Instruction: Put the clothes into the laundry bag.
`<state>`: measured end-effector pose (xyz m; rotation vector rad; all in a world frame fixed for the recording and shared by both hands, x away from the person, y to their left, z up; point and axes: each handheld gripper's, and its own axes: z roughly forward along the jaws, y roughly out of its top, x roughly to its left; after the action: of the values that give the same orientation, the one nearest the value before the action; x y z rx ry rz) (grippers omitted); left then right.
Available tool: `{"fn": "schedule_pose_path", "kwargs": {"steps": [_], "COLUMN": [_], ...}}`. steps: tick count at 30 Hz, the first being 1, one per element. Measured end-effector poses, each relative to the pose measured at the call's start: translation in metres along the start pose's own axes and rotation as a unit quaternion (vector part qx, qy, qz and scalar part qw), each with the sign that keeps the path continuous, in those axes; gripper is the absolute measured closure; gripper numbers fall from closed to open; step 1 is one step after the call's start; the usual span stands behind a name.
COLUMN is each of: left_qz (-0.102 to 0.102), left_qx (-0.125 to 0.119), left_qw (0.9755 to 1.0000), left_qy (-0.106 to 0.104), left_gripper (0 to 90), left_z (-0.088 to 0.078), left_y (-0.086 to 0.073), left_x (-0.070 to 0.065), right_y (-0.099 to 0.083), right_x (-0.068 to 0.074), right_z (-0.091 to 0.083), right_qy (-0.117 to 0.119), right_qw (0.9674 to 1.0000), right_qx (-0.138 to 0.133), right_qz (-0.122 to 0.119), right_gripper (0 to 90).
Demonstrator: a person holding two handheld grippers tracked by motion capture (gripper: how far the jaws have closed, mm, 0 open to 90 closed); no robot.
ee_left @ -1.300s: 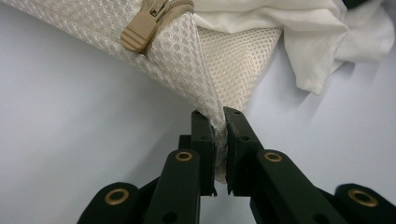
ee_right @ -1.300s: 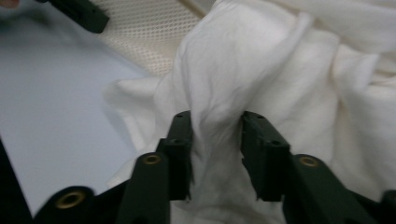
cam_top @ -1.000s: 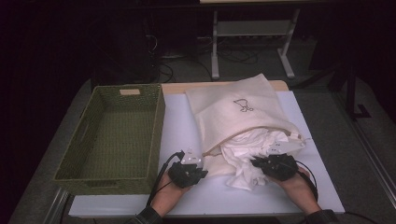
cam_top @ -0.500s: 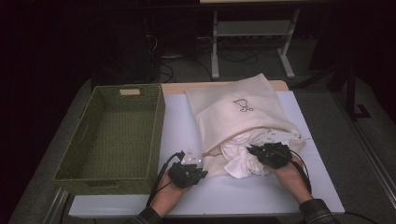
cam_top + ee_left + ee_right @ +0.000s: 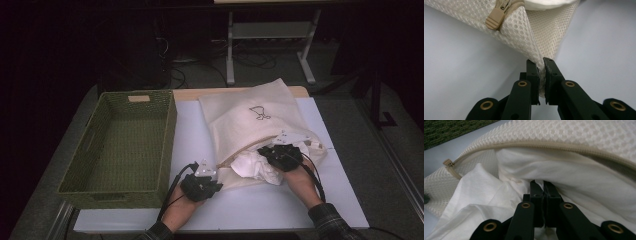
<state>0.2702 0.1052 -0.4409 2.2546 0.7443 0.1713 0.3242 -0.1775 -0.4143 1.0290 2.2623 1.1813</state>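
The left gripper (image 5: 542, 65) has its jaws pinched on the near corner of the cream mesh laundry bag (image 5: 255, 120), just below the tan zipper pull (image 5: 496, 18), with bare white table (image 5: 190, 125) open on both sides of that corner. The right gripper (image 5: 543, 187) has its jaws closed together on a fold of the white cloth (image 5: 486, 197) that spills from the bag's unzipped mouth, under the curved zipper edge (image 5: 564, 146). The bag lies flat, its far end near the table's back edge. Left of the bag, apart from it across a strip of bare table, stands a green woven basket (image 5: 95, 150).
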Motion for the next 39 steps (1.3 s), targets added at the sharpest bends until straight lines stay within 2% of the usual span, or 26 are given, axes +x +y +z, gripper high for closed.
{"fn": "schedule_pose_path", "kwargs": {"steps": [12,15,18,22,27,31,33,39], "left_qz": [0.0,-0.001,0.0,0.001,-0.001,0.0,0.0,0.0], "left_qx": [0.002,0.003,0.004,0.002,0.002,0.002,0.003,0.003], "left_qw": [1.0,1.0,1.0,1.0,1.0,1.0,1.0,1.0], "left_qy": [-0.001,-0.002,-0.003,-0.002,-0.002,-0.003,-0.003,-0.003], "left_gripper": [83.3,83.2,83.0,82.9,82.8,82.8,82.8,82.7], "left_z": [0.0,0.001,0.001,0.001,0.001,0.001,0.001,0.001], "left_y": [0.0,-0.001,-0.001,-0.001,0.0,0.0,0.0,0.0], "left_x": [0.0,0.0,0.0,0.0,0.0,0.0,0.0,0.0], "right_y": [0.018,0.019,0.019,0.02,0.016,0.006,-0.001,-0.029], "right_x": [0.005,0.008,0.01,0.011,0.015,0.017,0.016,0.008], "right_z": [0.038,0.045,0.045,0.031,0.001,-0.025,-0.034,-0.052], "right_qy": [-0.021,-0.015,0.0,0.029,0.054,0.05,0.039,0.014], "right_qw": [0.9997,0.9998,1.0,0.9995,0.9983,0.9985,0.9988,0.9981], "right_qx": [-0.012,-0.01,-0.001,0.01,0.022,0.019,0.024,0.045], "right_qz": [-0.005,-0.004,-0.008,-0.002,-0.005,0.006,0.018,0.038], "right_gripper": [87.0,85.6,78.7,64.1,48.6,38.8,31.8,15.0]}}
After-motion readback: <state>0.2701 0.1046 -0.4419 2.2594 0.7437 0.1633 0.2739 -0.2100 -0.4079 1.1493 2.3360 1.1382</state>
